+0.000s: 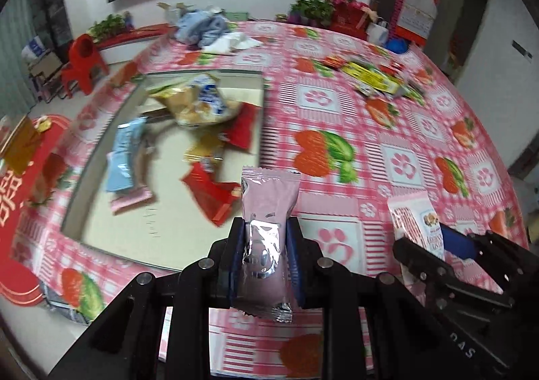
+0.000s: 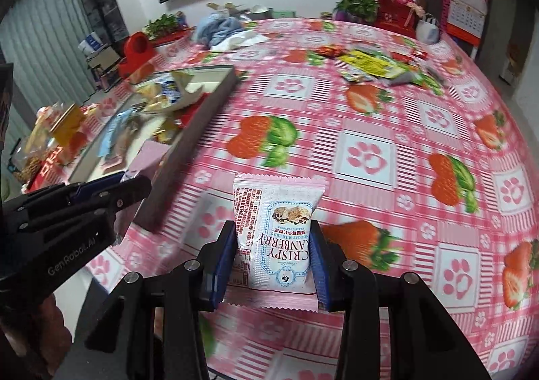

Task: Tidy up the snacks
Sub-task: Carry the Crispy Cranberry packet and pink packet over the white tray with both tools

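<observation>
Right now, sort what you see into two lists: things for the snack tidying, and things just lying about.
For the job:
- pink packet in left gripper
- cranberry nougat packet in right gripper
- box with snacks inside
- loose snack pile across the table

Lying about:
- blue cloth
- red stool
- potted plants
- wall calendar

A round table draped in a pink checked strawberry-print cloth (image 1: 337,103) carries a shallow rectangular tray (image 1: 101,150), scattered yellow and red snack packets (image 1: 374,76) and crumpled blue fabric (image 1: 202,26).
</observation>
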`<action>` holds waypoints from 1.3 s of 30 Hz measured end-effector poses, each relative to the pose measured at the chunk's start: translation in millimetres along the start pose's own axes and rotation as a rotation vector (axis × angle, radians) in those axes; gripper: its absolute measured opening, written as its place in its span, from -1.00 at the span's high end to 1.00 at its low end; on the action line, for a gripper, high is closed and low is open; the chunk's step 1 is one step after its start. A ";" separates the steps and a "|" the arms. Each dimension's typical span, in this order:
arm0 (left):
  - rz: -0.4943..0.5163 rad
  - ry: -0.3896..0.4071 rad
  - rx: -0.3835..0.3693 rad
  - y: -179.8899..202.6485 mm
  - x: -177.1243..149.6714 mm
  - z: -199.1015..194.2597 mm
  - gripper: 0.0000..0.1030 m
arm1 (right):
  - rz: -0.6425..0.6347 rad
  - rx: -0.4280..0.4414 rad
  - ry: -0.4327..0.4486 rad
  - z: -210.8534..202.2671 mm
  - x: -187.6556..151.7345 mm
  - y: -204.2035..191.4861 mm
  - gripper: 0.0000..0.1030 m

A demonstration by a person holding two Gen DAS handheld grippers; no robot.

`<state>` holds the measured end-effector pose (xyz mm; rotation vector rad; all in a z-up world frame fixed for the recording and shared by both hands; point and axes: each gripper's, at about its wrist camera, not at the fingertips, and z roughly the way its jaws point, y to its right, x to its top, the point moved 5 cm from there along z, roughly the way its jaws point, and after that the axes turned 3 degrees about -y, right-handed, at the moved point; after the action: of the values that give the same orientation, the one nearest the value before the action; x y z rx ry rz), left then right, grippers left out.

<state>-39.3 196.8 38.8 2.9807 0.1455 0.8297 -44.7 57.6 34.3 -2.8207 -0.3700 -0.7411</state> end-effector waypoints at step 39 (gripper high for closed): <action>-0.237 -0.054 0.097 -129.5 9.1 14.0 0.49 | -0.277 0.117 0.006 42.0 72.4 -148.3 0.17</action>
<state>-34.5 326.3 22.7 2.9896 0.5398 0.7339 -7.6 222.5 54.2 -2.6865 -0.7884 -0.7519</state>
